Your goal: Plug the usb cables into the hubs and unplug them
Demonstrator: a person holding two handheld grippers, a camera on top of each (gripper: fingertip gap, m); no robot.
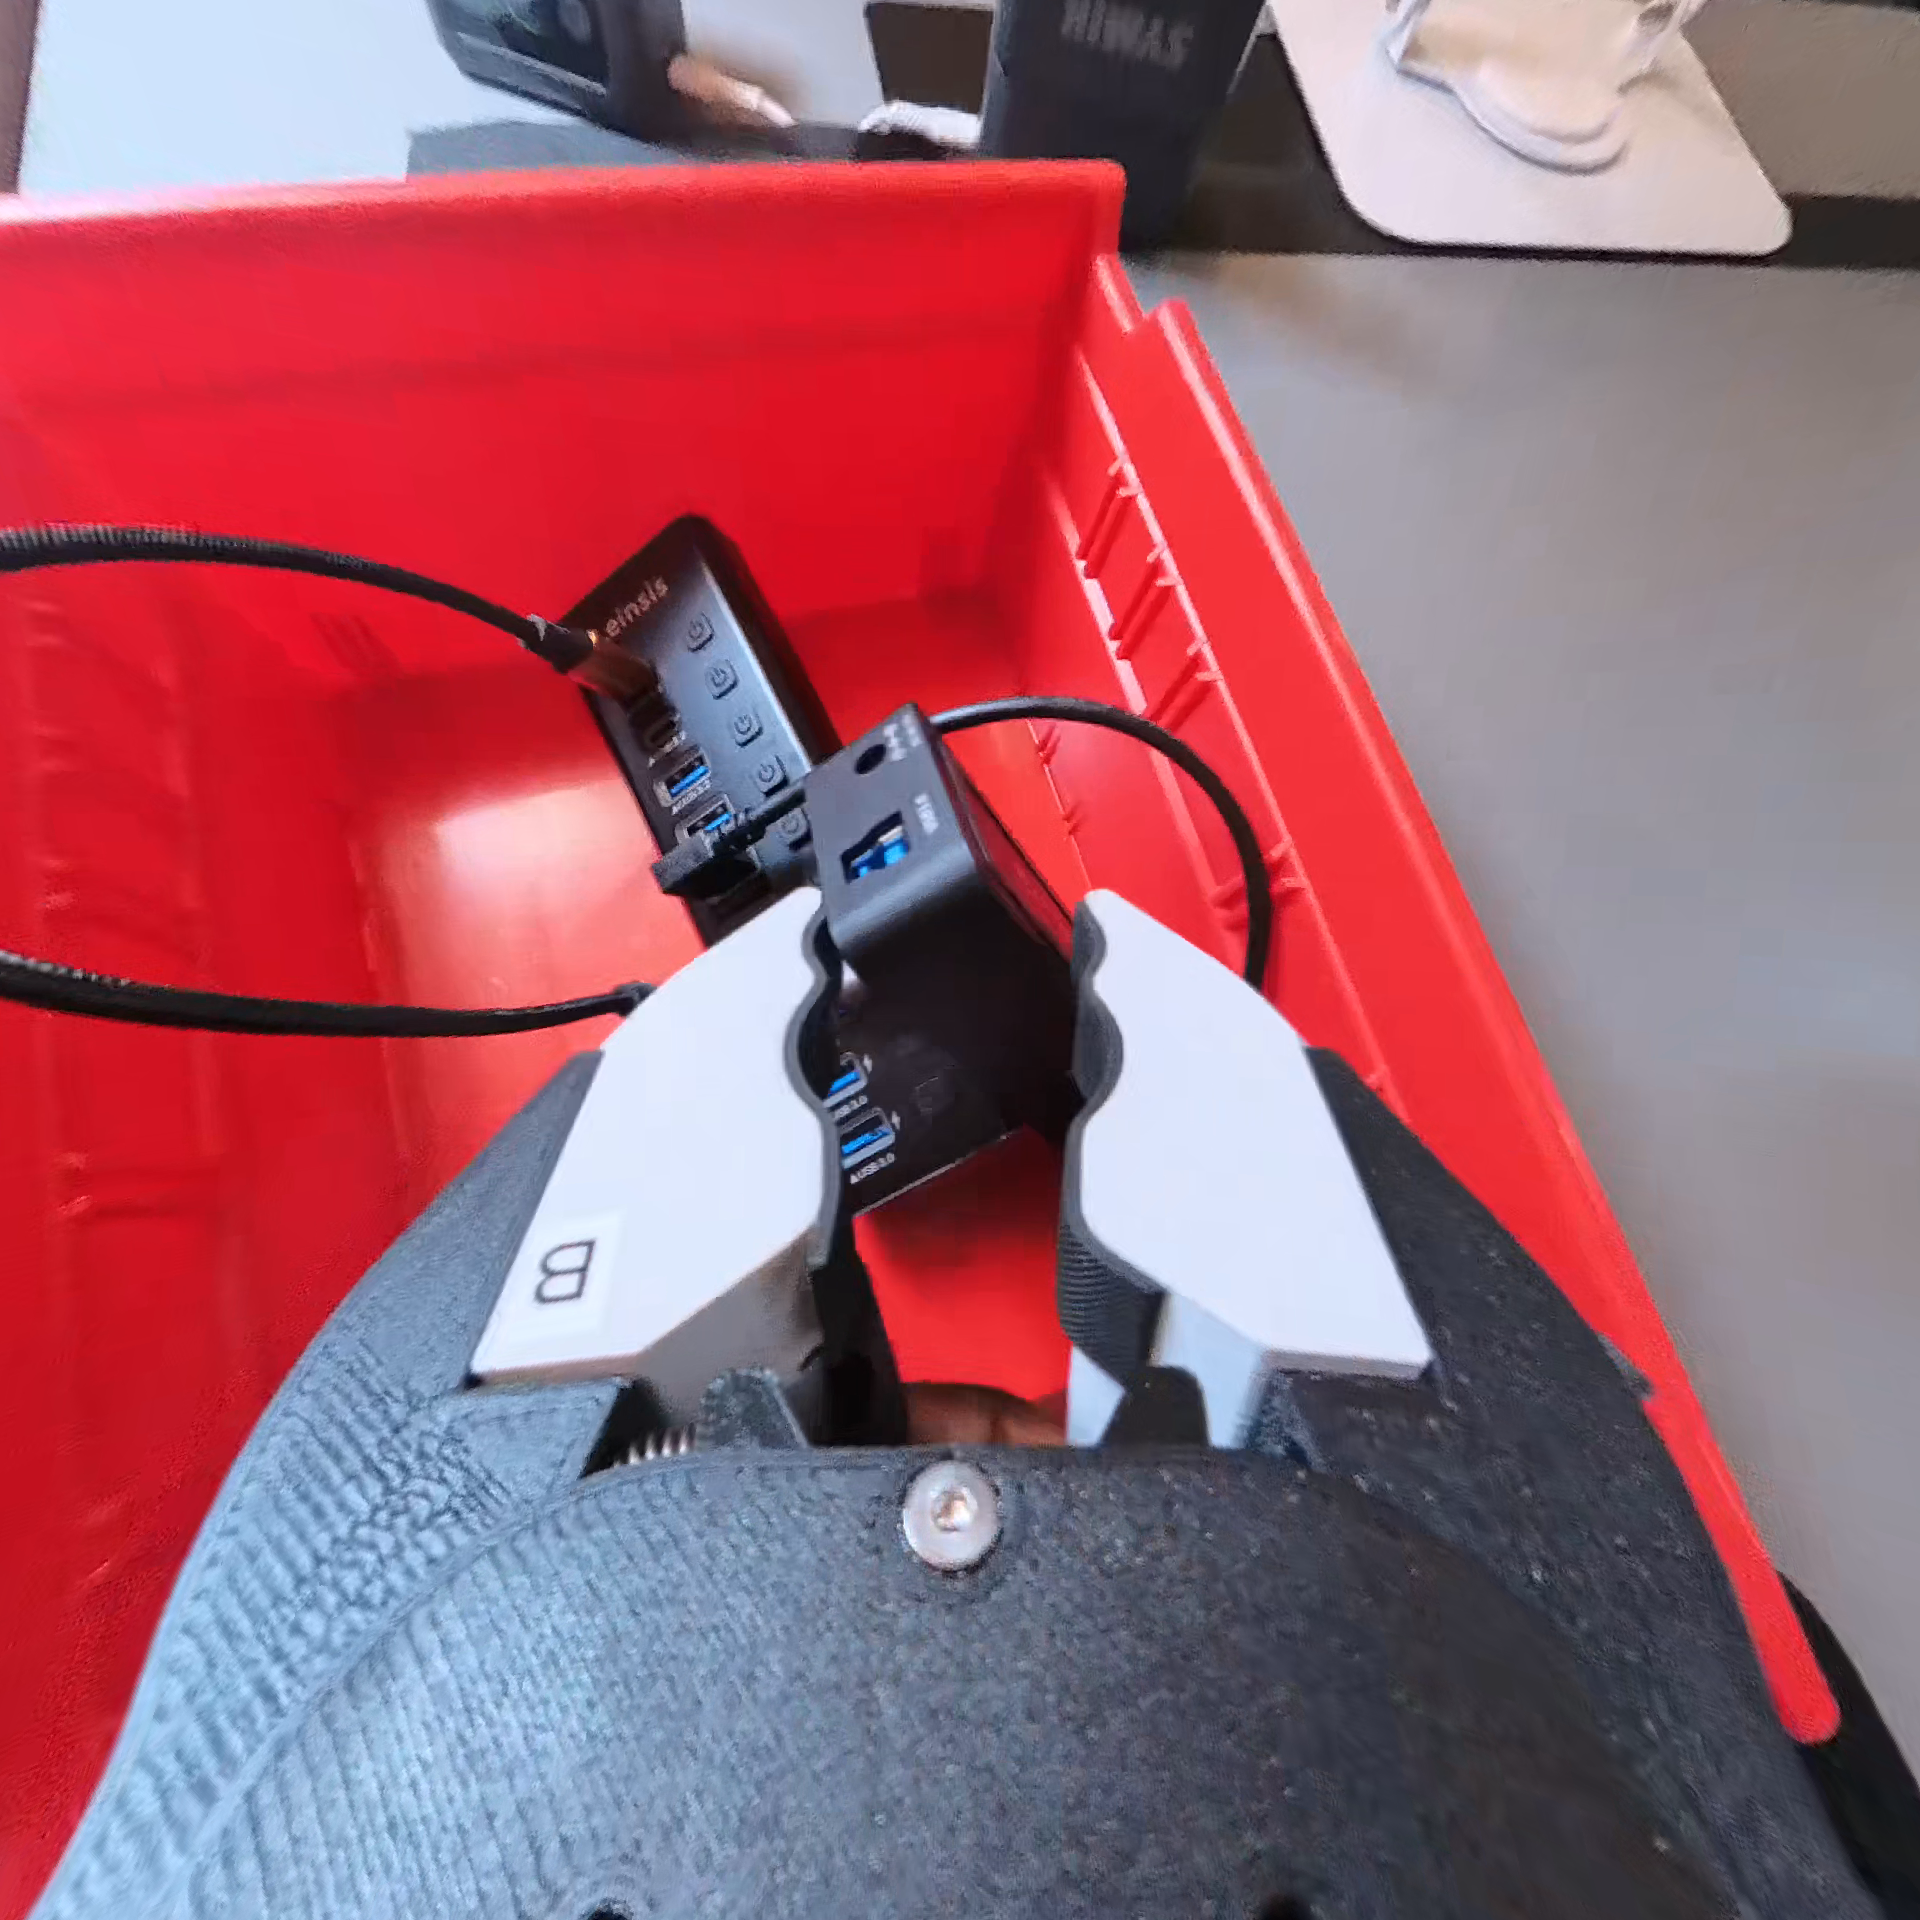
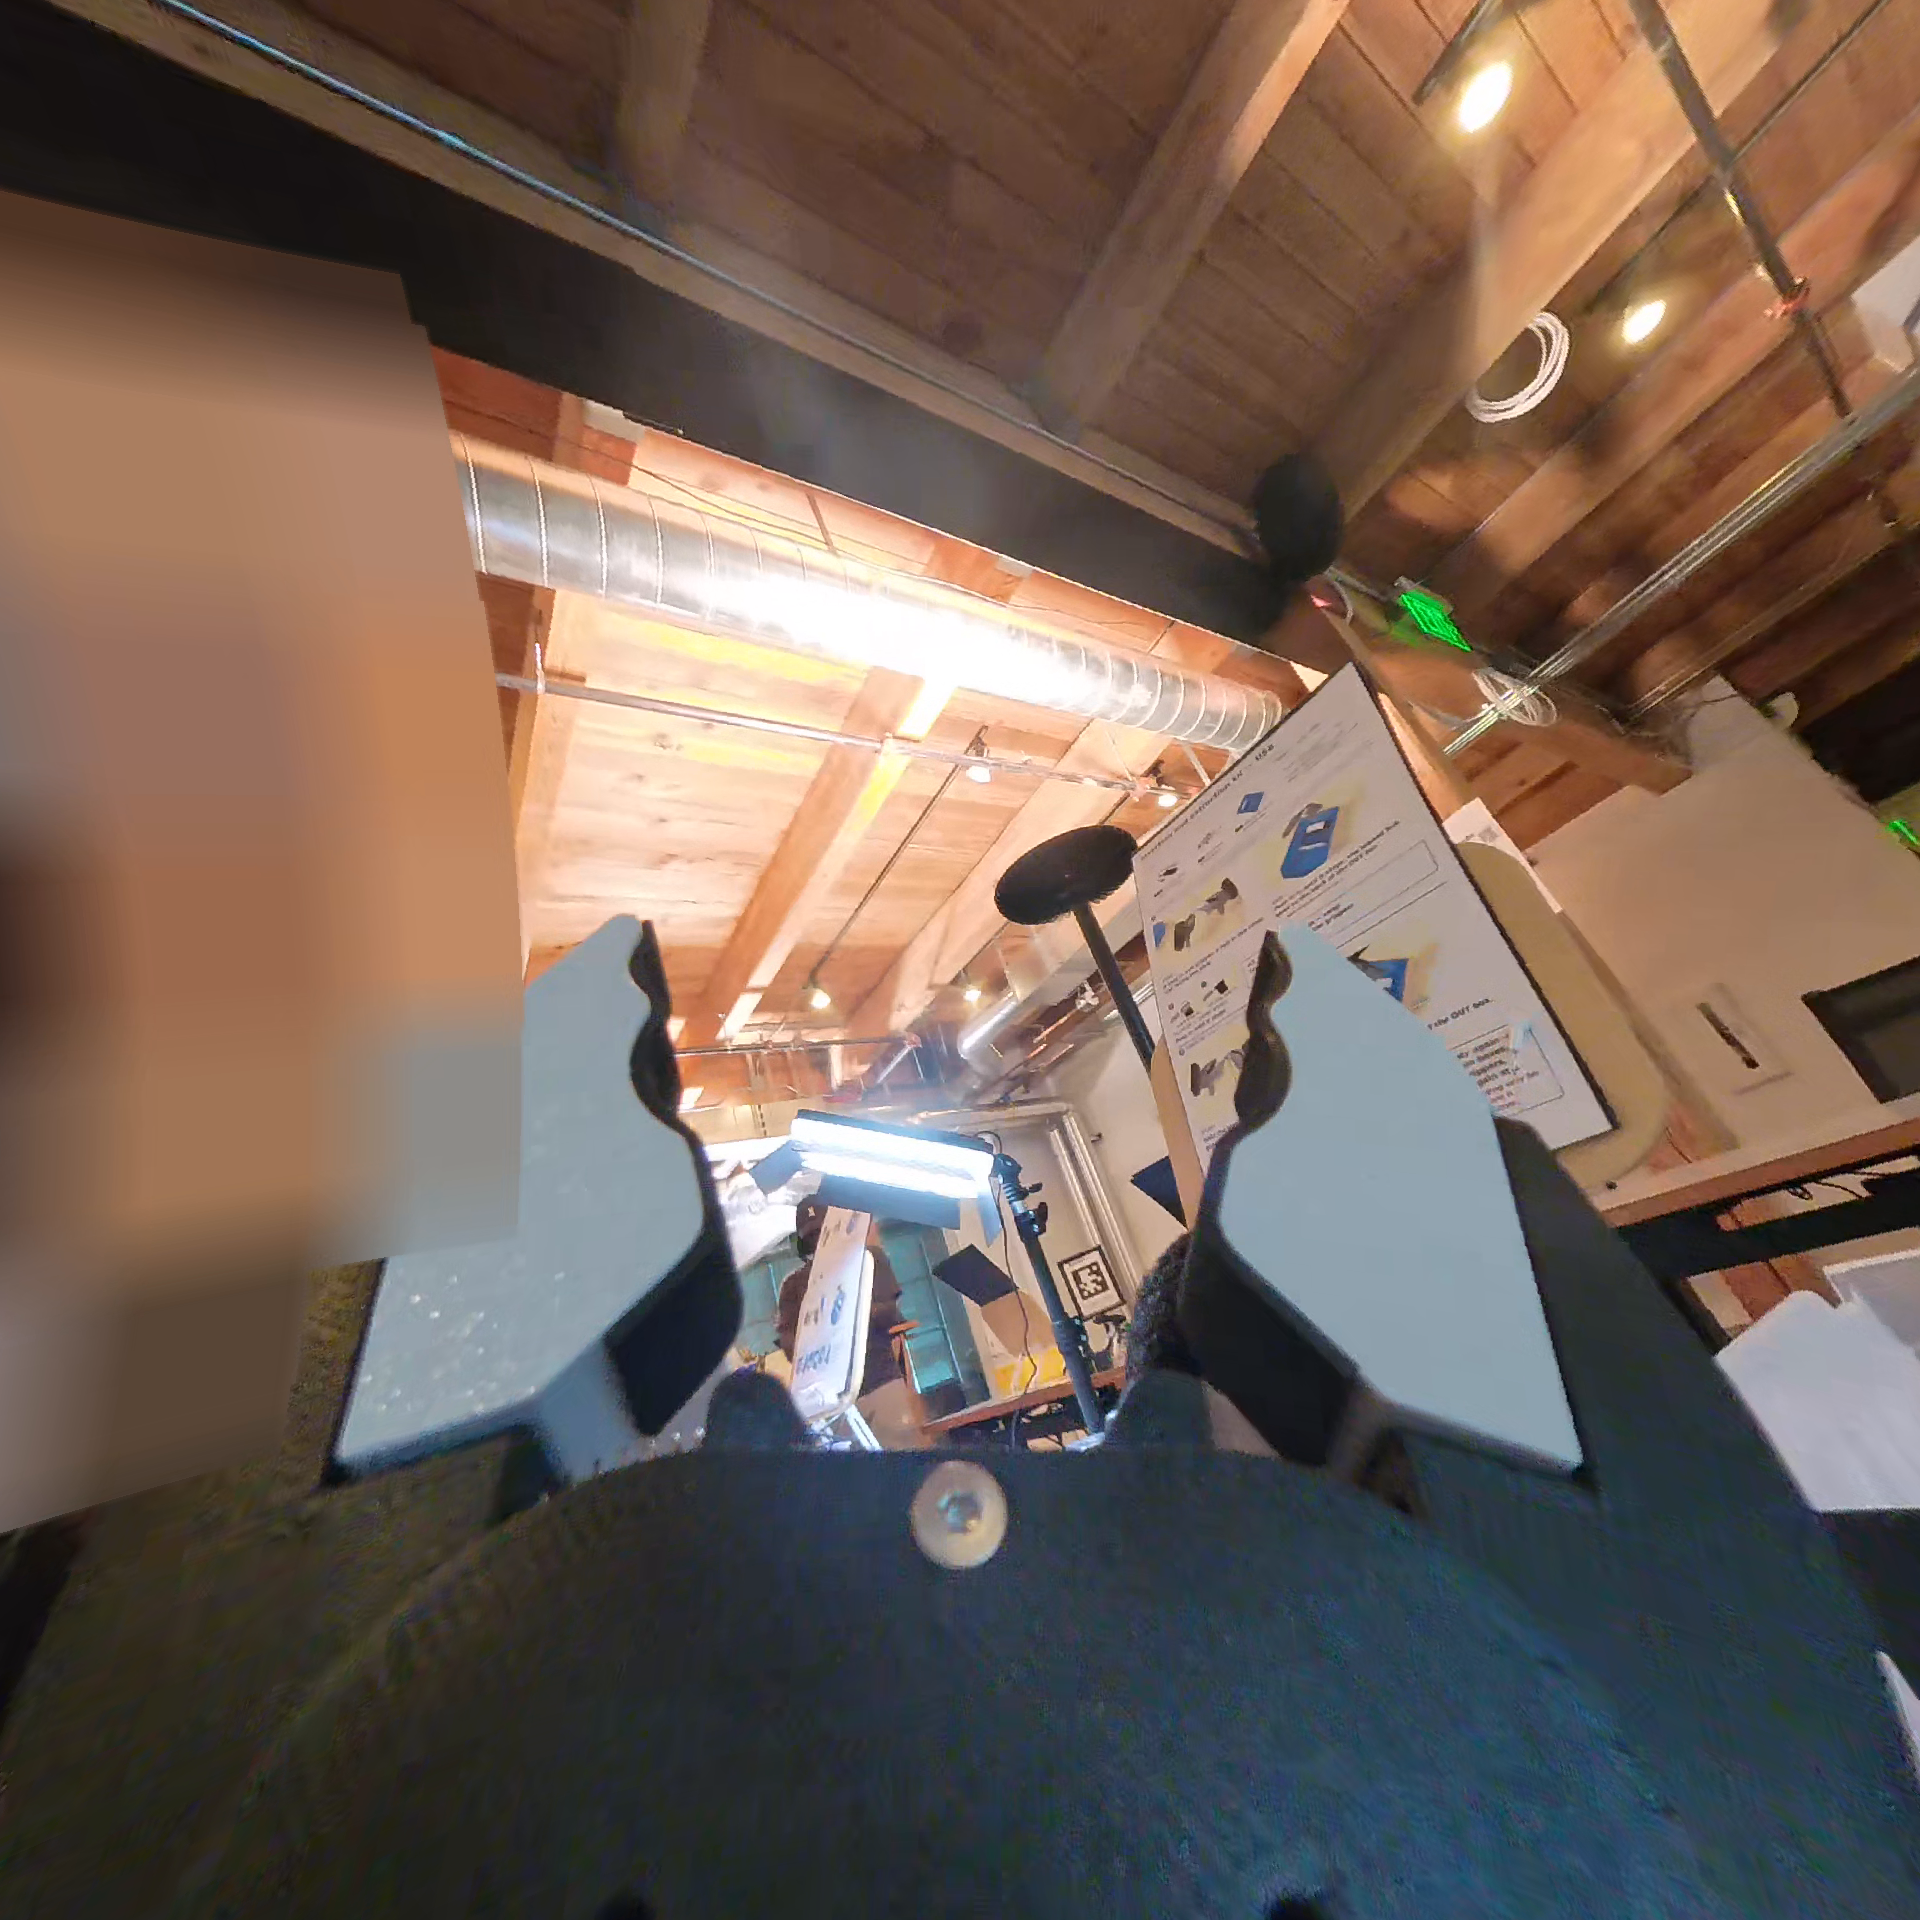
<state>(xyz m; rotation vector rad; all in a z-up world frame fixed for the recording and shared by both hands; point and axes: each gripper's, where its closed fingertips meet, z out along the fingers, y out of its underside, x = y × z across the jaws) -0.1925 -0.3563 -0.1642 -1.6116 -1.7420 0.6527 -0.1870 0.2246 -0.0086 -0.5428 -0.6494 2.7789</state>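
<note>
My left gripper (image 1: 945, 935) is shut on a small black USB hub (image 1: 914, 894) with blue ports and holds it tilted above the inside of a red bin (image 1: 582, 364). A thin black cable (image 1: 1195, 769) loops from the hub's far end. A longer black hub (image 1: 707, 717) with power buttons leans in the bin's far corner, with a braided black cable (image 1: 312, 566) plugged into its upper port. A second braided cable (image 1: 312, 1013) runs from the left to behind my left finger. My right gripper (image 2: 956, 997) is open and empty, pointing up at the ceiling.
The bin's right wall (image 1: 1299, 831) stands close beside my left gripper. A grey tabletop (image 1: 1610, 623) lies to the right of the bin. Black objects (image 1: 1091, 94) and a white stand base (image 1: 1538, 135) sit behind the bin. The right wrist view shows wooden beams, a duct (image 2: 831, 603) and a poster board (image 2: 1351, 935). Some 60 cm of space lies between my two pairs of fingers.
</note>
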